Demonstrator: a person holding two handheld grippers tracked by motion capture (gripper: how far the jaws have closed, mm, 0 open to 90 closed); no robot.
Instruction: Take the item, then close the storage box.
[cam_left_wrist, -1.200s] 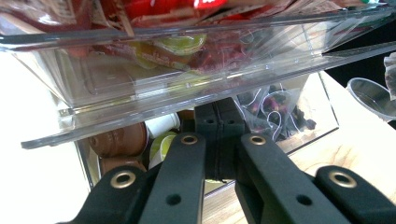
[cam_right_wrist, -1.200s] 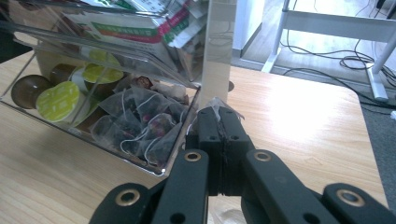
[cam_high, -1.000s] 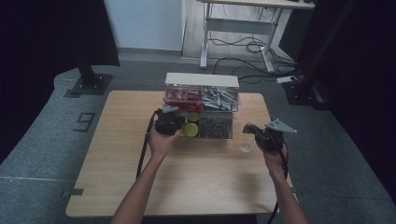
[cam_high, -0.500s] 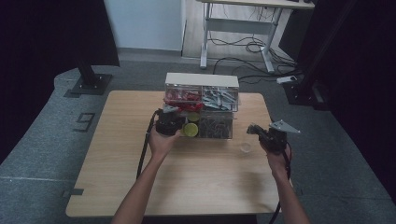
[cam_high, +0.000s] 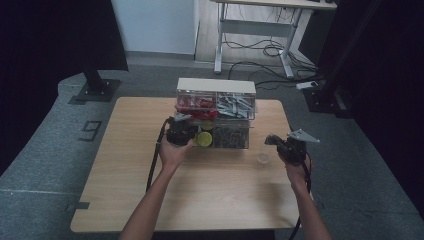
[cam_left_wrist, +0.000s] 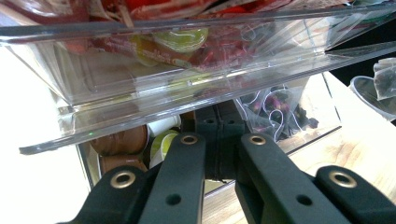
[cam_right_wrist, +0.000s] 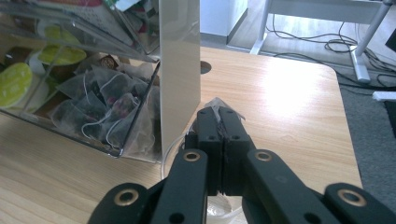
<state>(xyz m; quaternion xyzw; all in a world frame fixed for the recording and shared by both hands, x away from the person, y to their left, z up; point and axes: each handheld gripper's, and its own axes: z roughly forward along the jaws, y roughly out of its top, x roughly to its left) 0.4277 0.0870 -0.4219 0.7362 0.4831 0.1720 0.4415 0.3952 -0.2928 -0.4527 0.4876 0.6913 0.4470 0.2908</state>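
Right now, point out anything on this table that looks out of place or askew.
Nothing is spilled or damaged. The one oddity: the right gripper has its fingers shut on a tea bag above the clear cup, which stands apart from the clear organizer.

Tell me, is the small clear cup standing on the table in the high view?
Yes, the small clear cup stands upright on the bare wooden table, just left of the right tongs.

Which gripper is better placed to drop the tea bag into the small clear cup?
Right gripper: shut on the pyramid tea bag, above the small clear plastic cup. Left gripper is at the clear organizer.
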